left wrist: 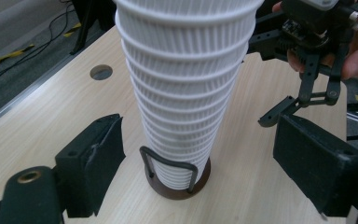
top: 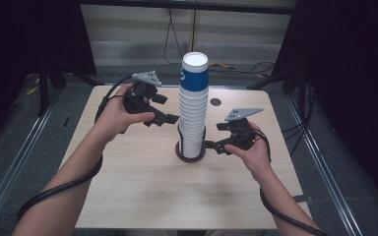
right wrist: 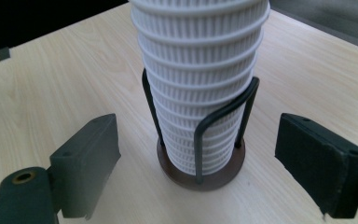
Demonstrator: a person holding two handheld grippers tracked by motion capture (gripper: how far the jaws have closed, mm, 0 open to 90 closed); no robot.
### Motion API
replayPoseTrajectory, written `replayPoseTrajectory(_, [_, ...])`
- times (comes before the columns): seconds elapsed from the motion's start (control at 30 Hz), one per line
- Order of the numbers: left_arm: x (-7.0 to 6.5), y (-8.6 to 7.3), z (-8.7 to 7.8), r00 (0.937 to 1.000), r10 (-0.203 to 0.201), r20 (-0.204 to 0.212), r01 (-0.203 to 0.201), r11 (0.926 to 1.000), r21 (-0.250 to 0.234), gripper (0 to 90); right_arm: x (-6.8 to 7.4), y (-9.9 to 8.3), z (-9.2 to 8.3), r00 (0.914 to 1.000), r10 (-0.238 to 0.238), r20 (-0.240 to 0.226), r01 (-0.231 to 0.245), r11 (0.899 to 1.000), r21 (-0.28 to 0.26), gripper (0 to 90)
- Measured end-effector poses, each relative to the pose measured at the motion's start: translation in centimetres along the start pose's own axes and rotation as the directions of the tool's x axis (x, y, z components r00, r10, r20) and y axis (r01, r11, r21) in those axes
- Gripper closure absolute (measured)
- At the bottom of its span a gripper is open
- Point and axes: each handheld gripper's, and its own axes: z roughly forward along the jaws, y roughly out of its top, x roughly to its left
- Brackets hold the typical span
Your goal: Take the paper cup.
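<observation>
Flanking a tall stack of ribbed white paper cups [top: 193, 118], both tools are standing wide open and empty. At left, the left gripper [top: 170, 119] is hovering mid-stack; the stack, topped by a blue-banded cup [top: 194, 78], is sitting in a round brown wire-railed holder [right wrist: 200, 175] at table centre; the right gripper [top: 211, 144] is waiting near its base. Likely next: closing on a cup and lifting it straight up while steadying the rest.

One cup stack [top: 194, 105], one holder [top: 191, 153], two tongs.
</observation>
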Motion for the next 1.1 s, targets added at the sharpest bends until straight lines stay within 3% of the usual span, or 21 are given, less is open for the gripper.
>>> replayPoseTrajectory(0.1, [-0.1, 1.2, -0.2, 1.0000, 0.006, 0.003, -0.005, 0.9998, -0.020, 16.1, 0.2, 0.8, 0.0, 0.9997, -0.021, -0.009, 0.021, 1.000, 0.006, 12.8])
replayPoseTrajectory(0.3, [-0.5, 2.6, -0.4, 0.9995, 0.031, 0.004, -0.031, 0.9992, -0.026, 16.1, 0.3, 1.5, 0.2, 0.9995, -0.025, -0.019, 0.025, 1.000, -0.010, 12.8])
replayPoseTrajectory(0.43, [-0.5, 3.8, -0.4, 0.9991, 0.042, 0.008, -0.042, 0.9976, -0.055, 16.0, 0.3, 2.2, 0.2, 0.9994, -0.026, -0.022, 0.026, 0.999, -0.023, 12.8])
replayPoseTrajectory(0.83, [-0.6, 5.8, 0.4, 0.9984, 0.056, 0.009, -0.055, 0.9943, -0.091, 15.8, 0.3, 4.3, -0.2, 0.9987, -0.043, -0.026, 0.042, 0.998, -0.041, 12.6])
replayPoseTrajectory(0.93, [-0.8, 6.1, 0.7, 0.9983, 0.057, -0.007, -0.058, 0.9943, -0.090, 15.3, 0.4, 4.9, -0.3, 0.9985, -0.050, -0.024, 0.049, 0.997, -0.053, 12.6])
replayPoseTrajectory(1.1, [-0.6, 6.5, 0.9, 0.9991, 0.041, -0.010, -0.042, 0.9930, -0.111, 15.5, 0.3, 5.4, -0.5, 0.9986, -0.046, -0.025, 0.044, 0.997, -0.069, 12.6])
